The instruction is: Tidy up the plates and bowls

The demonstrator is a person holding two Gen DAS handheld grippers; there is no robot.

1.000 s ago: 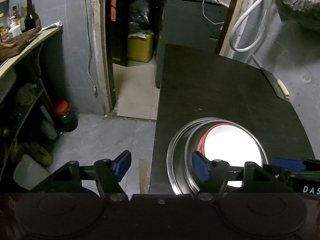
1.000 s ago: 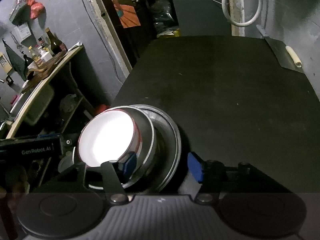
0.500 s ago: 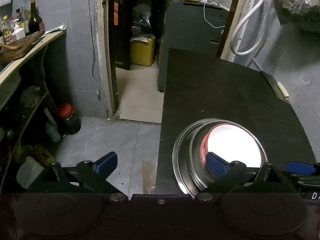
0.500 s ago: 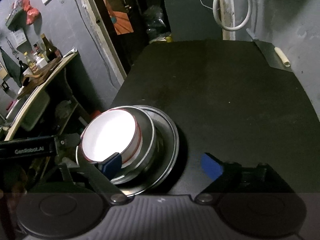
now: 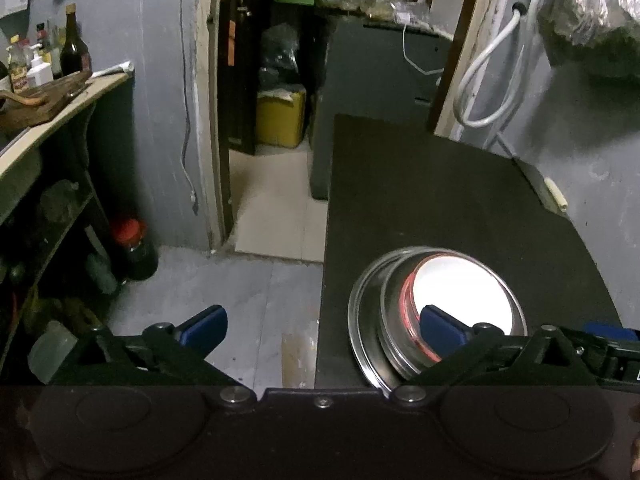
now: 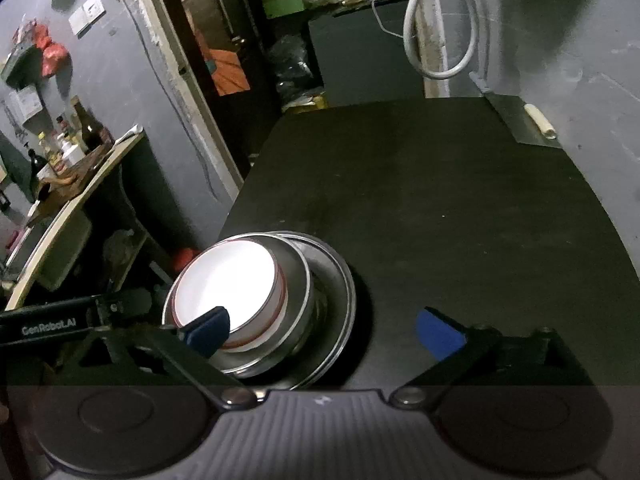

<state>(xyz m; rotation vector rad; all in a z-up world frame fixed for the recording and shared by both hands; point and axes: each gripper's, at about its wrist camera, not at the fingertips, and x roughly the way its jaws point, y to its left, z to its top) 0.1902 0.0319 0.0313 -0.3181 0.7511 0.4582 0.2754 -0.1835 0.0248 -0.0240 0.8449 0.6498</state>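
A white bowl with a red rim sits inside a steel bowl, which sits on a steel plate. The stack stands at the near left corner of the black table. My left gripper is open and empty, its right finger over the stack and its left finger over the floor. My right gripper is open and empty, its left finger over the white bowl, its right finger over bare table.
A cleaver with a pale handle lies at the table's far right edge. A shelf with bottles stands to the left. A doorway with a yellow container is beyond the table. A white hose hangs on the wall.
Both grippers have opened wide and drawn back and up from the stack. The bowls and plate have stayed in place.
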